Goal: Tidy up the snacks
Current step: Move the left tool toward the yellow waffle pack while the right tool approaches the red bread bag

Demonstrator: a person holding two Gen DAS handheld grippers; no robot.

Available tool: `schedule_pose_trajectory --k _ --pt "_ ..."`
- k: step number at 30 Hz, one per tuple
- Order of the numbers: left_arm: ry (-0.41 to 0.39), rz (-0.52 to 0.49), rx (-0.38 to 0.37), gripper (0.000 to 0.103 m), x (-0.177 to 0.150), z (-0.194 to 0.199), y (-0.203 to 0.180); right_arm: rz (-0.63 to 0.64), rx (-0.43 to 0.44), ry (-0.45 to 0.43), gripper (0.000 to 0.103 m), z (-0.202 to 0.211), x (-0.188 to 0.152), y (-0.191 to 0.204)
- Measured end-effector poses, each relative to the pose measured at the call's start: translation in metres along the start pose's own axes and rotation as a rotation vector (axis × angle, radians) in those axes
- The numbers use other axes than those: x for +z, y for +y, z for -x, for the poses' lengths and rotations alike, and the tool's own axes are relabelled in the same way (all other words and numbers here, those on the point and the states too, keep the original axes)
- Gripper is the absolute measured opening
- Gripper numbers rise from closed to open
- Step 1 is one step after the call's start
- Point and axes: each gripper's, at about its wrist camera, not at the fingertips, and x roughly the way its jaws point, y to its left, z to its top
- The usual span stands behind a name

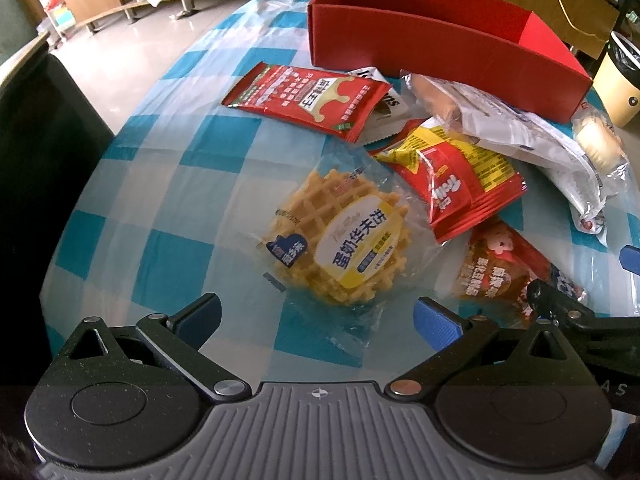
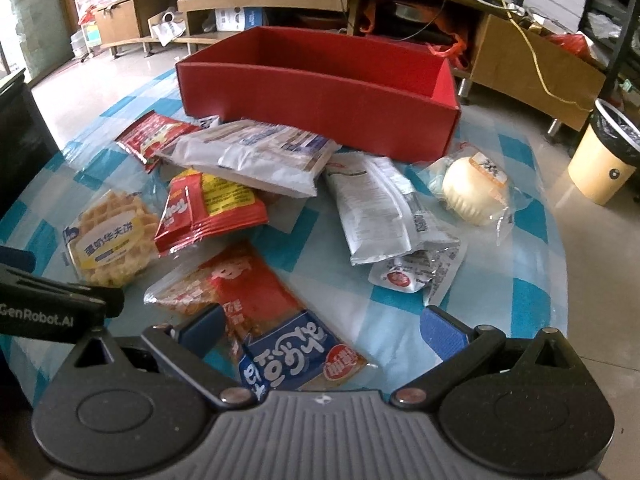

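left tongs [image 1: 318,318] spread wide, empty, above the checked worktop [image 1: 192,216]; waffle packet [image 1: 340,236] just ahead between their fingers. right tongs [image 2: 320,330] likewise spread, straddling the near end of a red-and-blue snack packet [image 2: 276,320]. beyond lay mixed snack packets [image 2: 248,152], then the red box [image 2: 320,96] farthest.

daylight, soft | glare on snack wrappers [image 2: 256,152] | fisheye-bent edges | corners dark

left wrist: low, close, facing red box [image 1: 420,46] upper right | right wrist: same, box upper centre | shared: waffle pack [image 2: 110,236]
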Motion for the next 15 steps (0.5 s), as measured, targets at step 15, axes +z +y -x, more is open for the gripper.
schedule_pose_trajectory --k 15 --pt "0.023 0.034 -0.009 0.103 0.003 -0.007 0.013 0.094 0.054 0.061 0.101 -0.017 0.000 0.015"
